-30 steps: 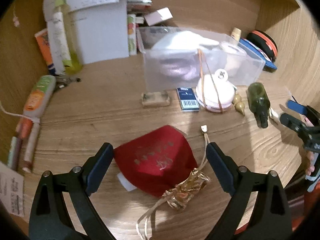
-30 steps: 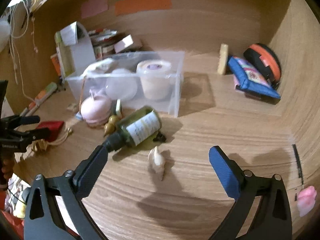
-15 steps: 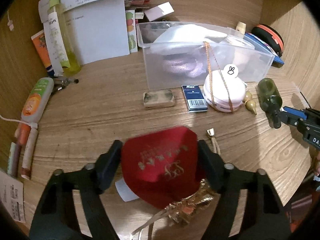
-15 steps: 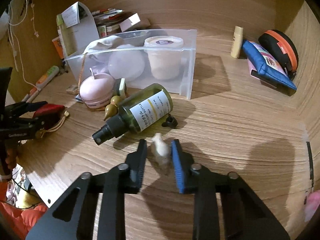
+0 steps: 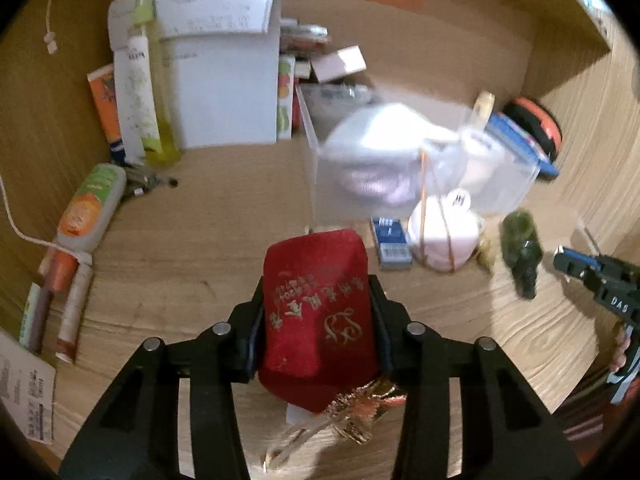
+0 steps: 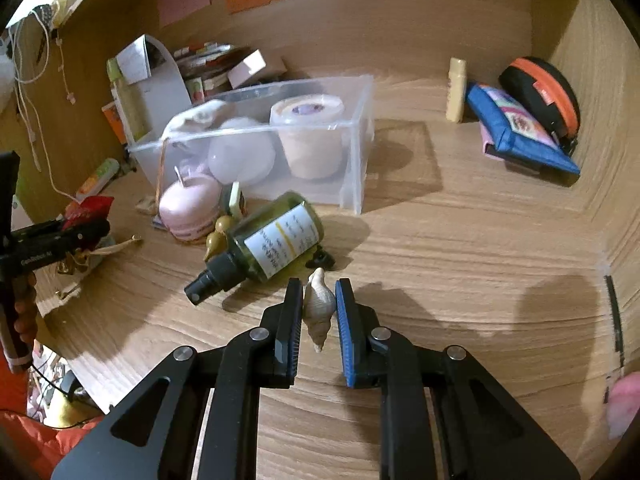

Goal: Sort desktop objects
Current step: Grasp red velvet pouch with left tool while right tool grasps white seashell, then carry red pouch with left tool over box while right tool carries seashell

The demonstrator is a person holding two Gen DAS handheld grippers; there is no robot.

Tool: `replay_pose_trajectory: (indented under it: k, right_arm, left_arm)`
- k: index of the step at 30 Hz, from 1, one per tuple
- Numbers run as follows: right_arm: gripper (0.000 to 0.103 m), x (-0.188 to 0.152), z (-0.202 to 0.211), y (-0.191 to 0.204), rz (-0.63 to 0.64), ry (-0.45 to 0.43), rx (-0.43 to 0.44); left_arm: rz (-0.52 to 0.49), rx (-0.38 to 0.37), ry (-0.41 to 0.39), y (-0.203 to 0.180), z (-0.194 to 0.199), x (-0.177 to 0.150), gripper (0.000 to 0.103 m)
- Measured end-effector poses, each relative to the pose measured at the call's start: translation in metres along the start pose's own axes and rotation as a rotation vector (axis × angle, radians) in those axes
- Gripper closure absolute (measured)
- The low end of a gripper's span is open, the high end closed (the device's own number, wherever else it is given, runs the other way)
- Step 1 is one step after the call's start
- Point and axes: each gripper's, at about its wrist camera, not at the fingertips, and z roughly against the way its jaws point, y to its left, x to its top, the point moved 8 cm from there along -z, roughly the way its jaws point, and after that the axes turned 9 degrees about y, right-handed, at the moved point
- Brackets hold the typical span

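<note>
My left gripper (image 5: 316,316) is shut on a red drawstring pouch (image 5: 316,304) with gold lettering and holds it above the wooden desk; its gold cord hangs below. From the right wrist view the pouch (image 6: 86,210) shows at far left in that gripper (image 6: 60,234). My right gripper (image 6: 318,300) is shut on a small cream seashell (image 6: 318,308), just in front of a lying green spray bottle (image 6: 268,244). A clear plastic bin (image 6: 356,160) holding a tub and white items stands behind.
A pink round case (image 6: 188,204), a blue staple box (image 5: 390,242) and gold pear-shaped beads (image 6: 218,238) lie by the bin. A blue pouch (image 6: 516,132) and an orange-black case (image 6: 540,96) sit back right. Bottles, tubes (image 5: 90,208) and papers stand at left.
Both grippers closed: the left on the red pouch and lifted it, the right on the seashell. The left view is blurred from motion.
</note>
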Motion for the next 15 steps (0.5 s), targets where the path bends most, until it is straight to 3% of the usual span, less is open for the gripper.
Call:
replay_pose_trajectory:
  k: [15]
  right_arm:
    - [0.088,0.043,0.046,0.013,0.023,-0.137,0.044]
  left_arm:
    - [0.007,-0.030,-0.132,-0.002,0.041,0.042,0.059]
